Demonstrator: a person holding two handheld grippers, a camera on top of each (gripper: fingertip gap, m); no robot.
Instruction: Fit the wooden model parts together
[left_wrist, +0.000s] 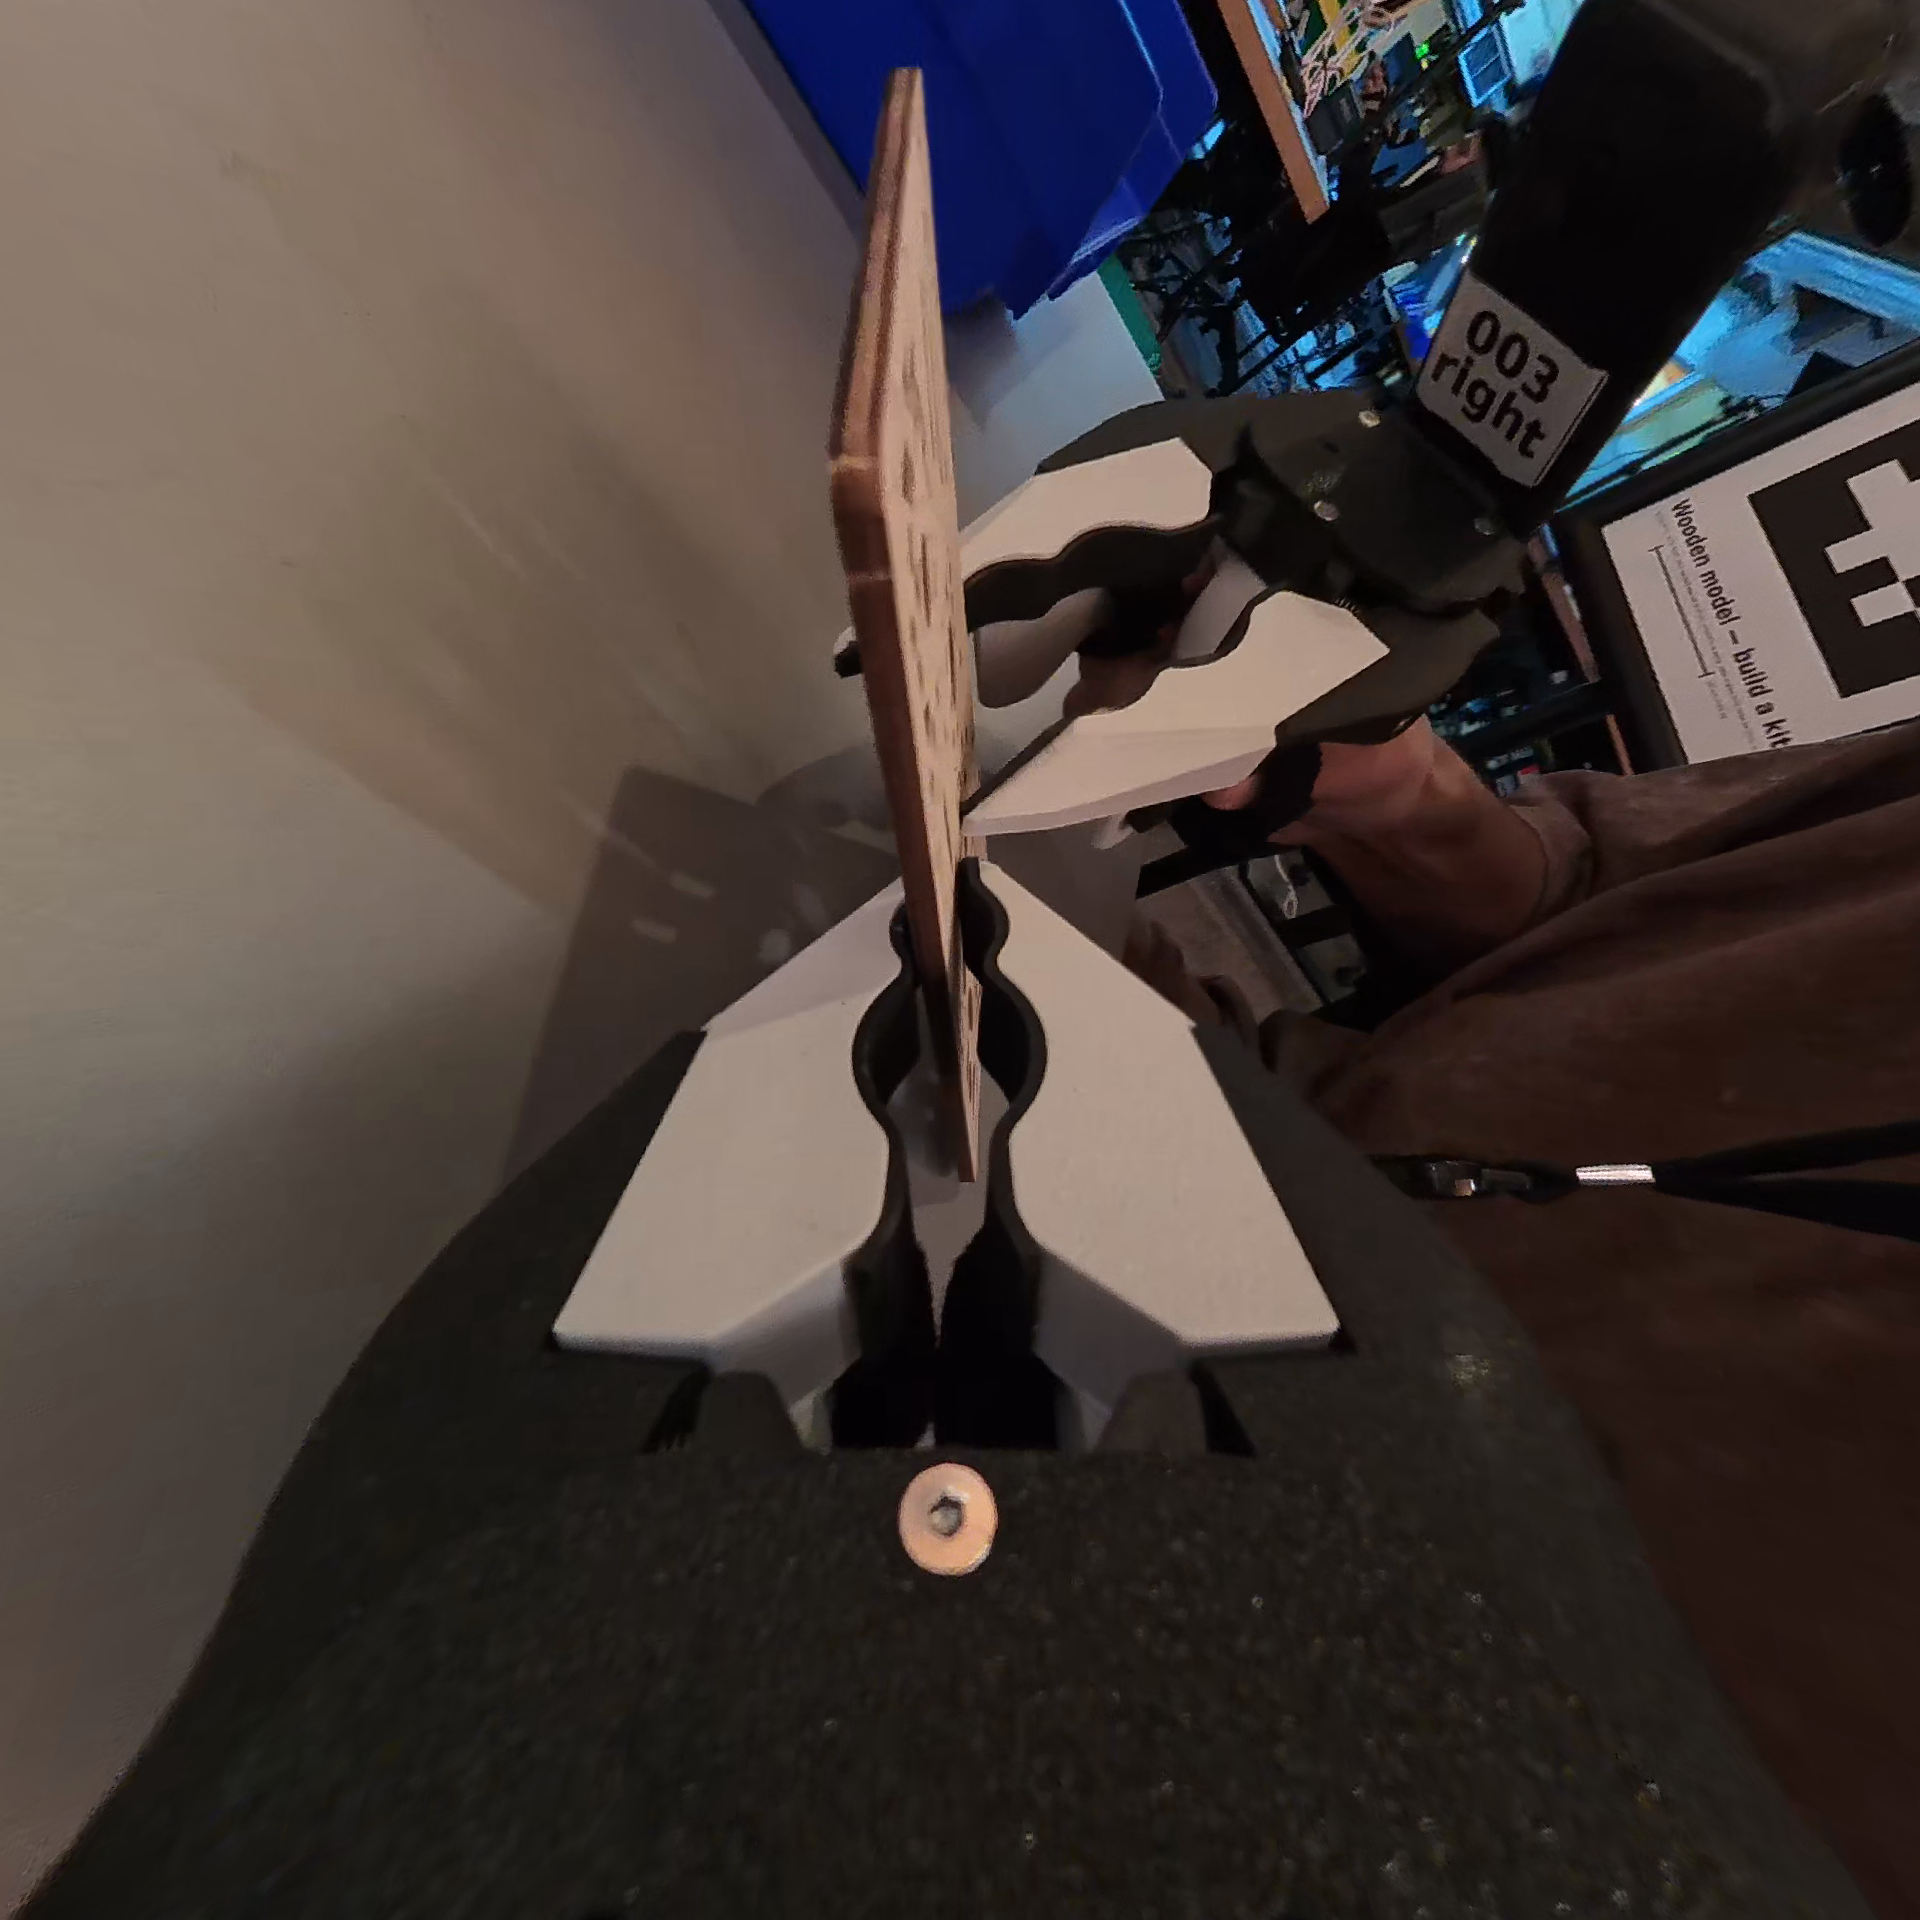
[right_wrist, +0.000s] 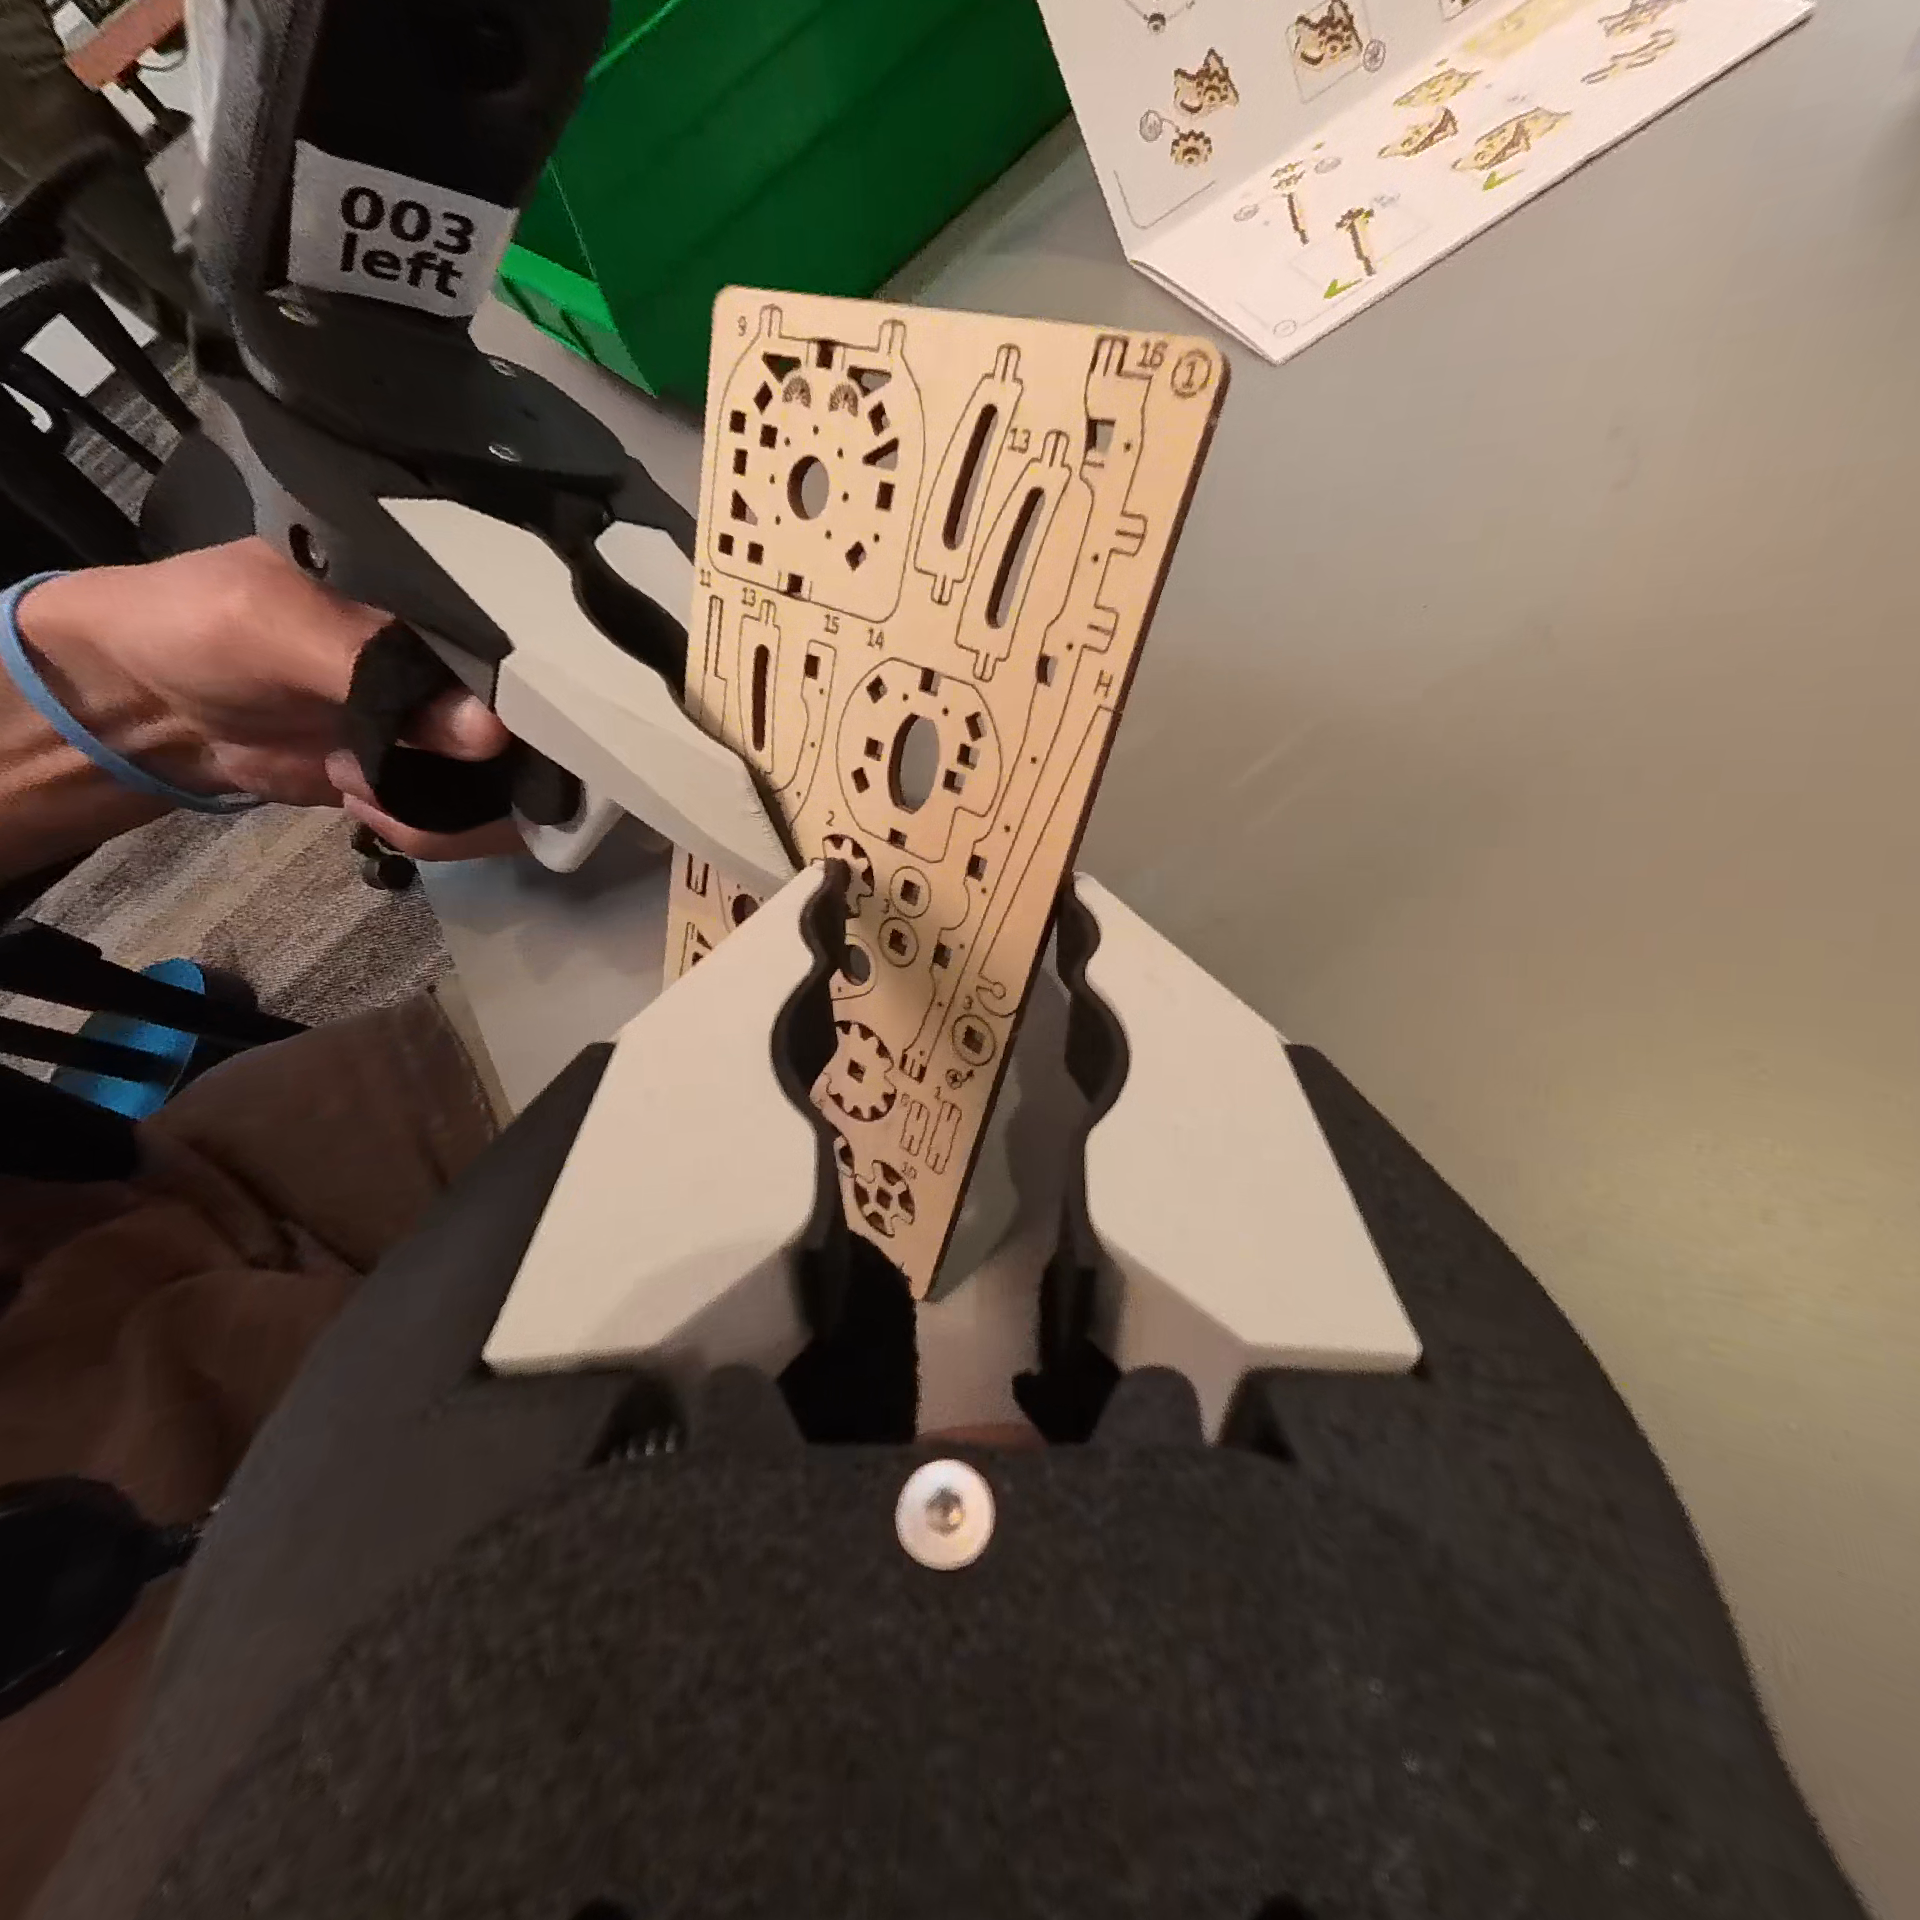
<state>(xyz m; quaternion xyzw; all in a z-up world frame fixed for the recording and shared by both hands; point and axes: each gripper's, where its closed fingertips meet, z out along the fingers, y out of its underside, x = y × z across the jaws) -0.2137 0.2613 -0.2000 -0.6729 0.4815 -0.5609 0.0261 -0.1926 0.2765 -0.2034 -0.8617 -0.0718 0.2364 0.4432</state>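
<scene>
Plywood sheet (right_wrist: 935, 665), thin, laser-cut with gears and numbered parts, upright above grey table (right_wrist: 1507, 935). Left gripper (left_wrist: 940, 914) clamped on its edge. Right gripper (right_wrist: 940, 904) spread, apparently not pinching. White label on each gripper; printed leaflet (right_wrist: 1382, 135) beyond.

Laser-cut plywood sheet (right_wrist: 935, 644), matt pale wood. Gripper (right_wrist: 940, 904) fingers smooth matt white plastic, body rough black. Table (right_wrist: 1558, 831) smooth grey.

White printed sticker (left_wrist: 1501, 403) on right tongs' handle, matching sticker (right_wrist: 398, 247) on left tongs' handle, framed sign (left_wrist: 1766, 603) bore lettering, wooden sheet (right_wrist: 935, 665) carried engraved part numbers.
</scene>
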